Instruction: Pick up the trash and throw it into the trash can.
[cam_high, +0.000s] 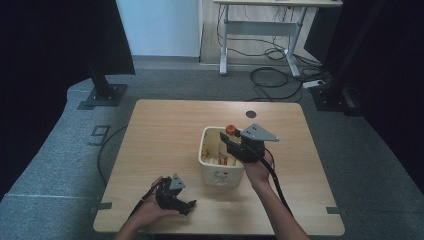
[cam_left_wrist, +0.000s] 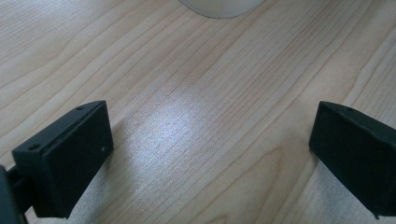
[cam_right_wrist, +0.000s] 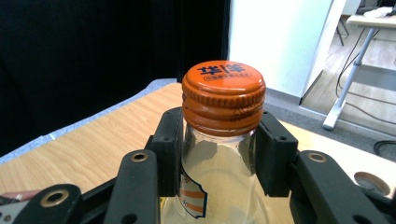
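- Right gripper (cam_right_wrist: 219, 154): jaws closed on the neck of a glass bottle (cam_right_wrist: 219, 186), just under its orange cap (cam_right_wrist: 223, 95); the bottle stands upright.
- In the high view the bottle sits inside a white tub (cam_high: 214, 170) at mid-table, the right gripper (cam_high: 235, 145) over the tub's right side.
- Left gripper (cam_left_wrist: 210, 154): jaws wide apart, empty, low over the wooden table (cam_left_wrist: 196, 93).
- Left gripper (cam_high: 175, 197) lies near the table's front edge, apart from the tub.

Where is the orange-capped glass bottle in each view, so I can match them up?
High view: orange-capped bottle at the white bin's far right corner, by the right gripper.
Left gripper view: not in it.
Right gripper view: bottle centre frame, neck clamped between the fingers.
Shared landmark: the wooden table.
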